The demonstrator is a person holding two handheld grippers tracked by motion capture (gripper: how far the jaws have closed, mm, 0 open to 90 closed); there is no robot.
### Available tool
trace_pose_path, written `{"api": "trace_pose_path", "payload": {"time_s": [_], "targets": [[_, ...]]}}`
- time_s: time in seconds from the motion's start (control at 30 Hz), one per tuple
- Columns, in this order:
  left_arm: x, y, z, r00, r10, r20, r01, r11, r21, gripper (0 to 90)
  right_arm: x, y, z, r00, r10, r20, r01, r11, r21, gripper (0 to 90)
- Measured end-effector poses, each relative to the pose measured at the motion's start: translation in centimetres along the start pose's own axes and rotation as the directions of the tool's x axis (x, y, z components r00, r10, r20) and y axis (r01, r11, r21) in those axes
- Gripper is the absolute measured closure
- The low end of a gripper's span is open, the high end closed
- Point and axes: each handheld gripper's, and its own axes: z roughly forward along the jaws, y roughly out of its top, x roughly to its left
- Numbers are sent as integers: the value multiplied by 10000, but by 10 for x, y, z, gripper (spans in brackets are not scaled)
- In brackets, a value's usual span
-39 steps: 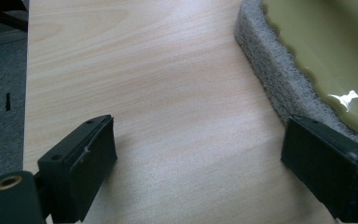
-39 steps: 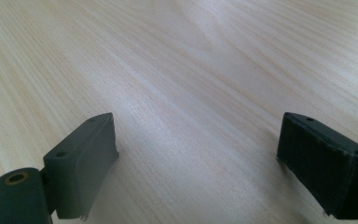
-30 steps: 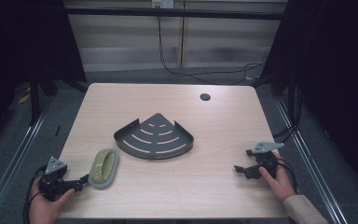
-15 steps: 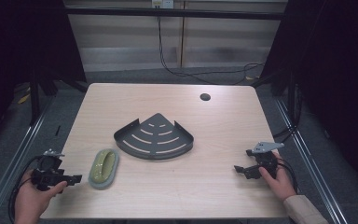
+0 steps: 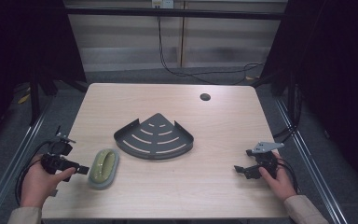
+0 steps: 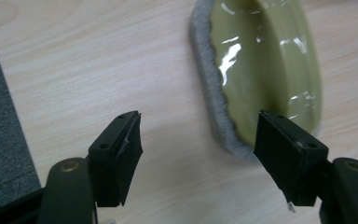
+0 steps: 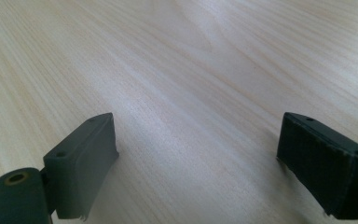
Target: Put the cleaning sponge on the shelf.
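An olive-green oval pad with a grey fuzzy underside (image 5: 103, 168) lies on the wooden table (image 5: 223, 126) near its front left. My left gripper (image 5: 81, 169) hovers just left of the pad, pointing at it. In the left gripper view the pad (image 6: 265, 70) lies beyond the right jaw. The left gripper (image 6: 196, 135) is open; its jaws have just been closing, with only bare table and the pad's edge behind the gap. My right gripper (image 5: 240, 170) rests at the front right, and this right gripper (image 7: 196, 140) stands open over bare wood.
A dark fan-shaped slotted corner tray (image 5: 154, 137) sits in the middle of the table. A small round hole (image 5: 205, 97) is at the back right. Cables trail from both grippers off the table's sides.
The left hand has lifted its gripper off the table beside the green pad, and its jaws have narrowed. The right hand has stayed still.
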Motion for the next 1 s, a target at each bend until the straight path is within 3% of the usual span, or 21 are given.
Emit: {"api": "trace_pose_path", "payload": {"time_s": [0.2, 0.5, 1.0], "targets": [[-14, 17, -3, 9996, 196, 187, -204, 9988, 445, 350, 0, 0, 0, 10000, 2, 0, -2, 10000, 2, 111], [-23, 29, -3, 9997, 183, 172, -197, 9960, 875, 369, 0, 0, 0, 10000, 8, 1, -8, 10000, -3, 111], [-36, 45, 10, 9993, -251, 287, 212, 9916, 1275, 421, 0, 0, 0, 10000, 10, 0, -10, 10000, -1, 111]]}}
